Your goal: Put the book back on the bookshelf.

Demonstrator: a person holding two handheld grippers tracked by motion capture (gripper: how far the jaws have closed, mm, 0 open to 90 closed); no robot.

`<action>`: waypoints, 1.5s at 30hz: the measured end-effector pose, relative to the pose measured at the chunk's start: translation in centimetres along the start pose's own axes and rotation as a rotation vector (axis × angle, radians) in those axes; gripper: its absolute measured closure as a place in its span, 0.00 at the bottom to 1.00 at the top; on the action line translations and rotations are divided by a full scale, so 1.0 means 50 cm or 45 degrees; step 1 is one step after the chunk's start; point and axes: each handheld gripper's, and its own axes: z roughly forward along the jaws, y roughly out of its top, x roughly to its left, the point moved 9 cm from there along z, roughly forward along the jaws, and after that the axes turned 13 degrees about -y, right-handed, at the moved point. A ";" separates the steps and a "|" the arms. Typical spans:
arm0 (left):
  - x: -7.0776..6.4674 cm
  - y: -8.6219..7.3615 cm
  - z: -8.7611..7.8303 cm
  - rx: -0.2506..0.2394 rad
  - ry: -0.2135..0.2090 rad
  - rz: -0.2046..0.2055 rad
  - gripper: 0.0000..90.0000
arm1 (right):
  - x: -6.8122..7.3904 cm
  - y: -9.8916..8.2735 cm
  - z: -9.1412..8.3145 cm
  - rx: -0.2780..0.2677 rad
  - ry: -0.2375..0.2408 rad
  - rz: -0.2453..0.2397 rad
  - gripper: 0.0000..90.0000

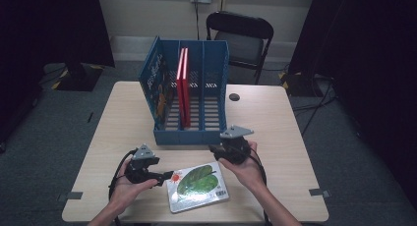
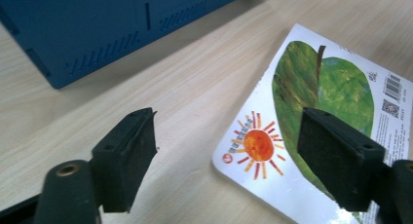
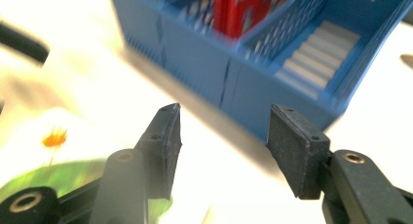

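A picture book point(image 1: 196, 185) with a green leaf and an orange sun lies flat near the table's front edge. Behind it stands a blue file rack point(image 1: 189, 136) with three slots. A blue book point(image 1: 156, 86) leans in the left slot, and red books point(image 1: 183, 83) stand upright in the middle slot. My left gripper point(image 1: 166, 177) is open beside the picture book's left corner; in the left gripper view its jaws point(image 2: 226, 156) straddle that corner of the book point(image 2: 336, 83) without pressing it. My right gripper point(image 1: 215, 151) is open and empty in front of the rack point(image 3: 195, 58), just past the book's far edge.
A black folding chair point(image 1: 243, 37) stands behind the table. A dark round spot point(image 1: 234, 97) sits on the tabletop right of the rack. Bare tabletop point(image 1: 280, 132) lies on the right, and more on the left. Tape marks sit at both front corners.
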 end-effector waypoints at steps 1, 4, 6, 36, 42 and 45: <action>-0.003 -0.001 0.001 0.015 0.007 0.009 0.28 | 0.005 -0.022 -0.009 0.015 0.013 -0.010 0.52; -0.012 -0.011 0.009 0.057 0.001 0.007 0.32 | 0.017 -0.060 -0.025 0.035 0.033 -0.028 0.52; -0.013 -0.018 0.009 0.057 -0.005 -0.003 0.36 | 0.028 -0.082 -0.036 0.044 0.057 -0.029 0.52; -0.008 -0.040 0.078 0.119 -0.056 -0.058 0.40 | 0.088 -0.188 -0.024 0.136 0.191 -0.008 0.43; -0.004 -0.033 0.053 0.072 -0.050 -0.138 0.44 | 0.088 -0.188 -0.026 0.134 0.184 -0.015 0.43; -0.013 -0.044 0.035 0.083 -0.062 -0.135 0.44 | 0.088 -0.190 -0.028 0.136 0.190 -0.020 0.43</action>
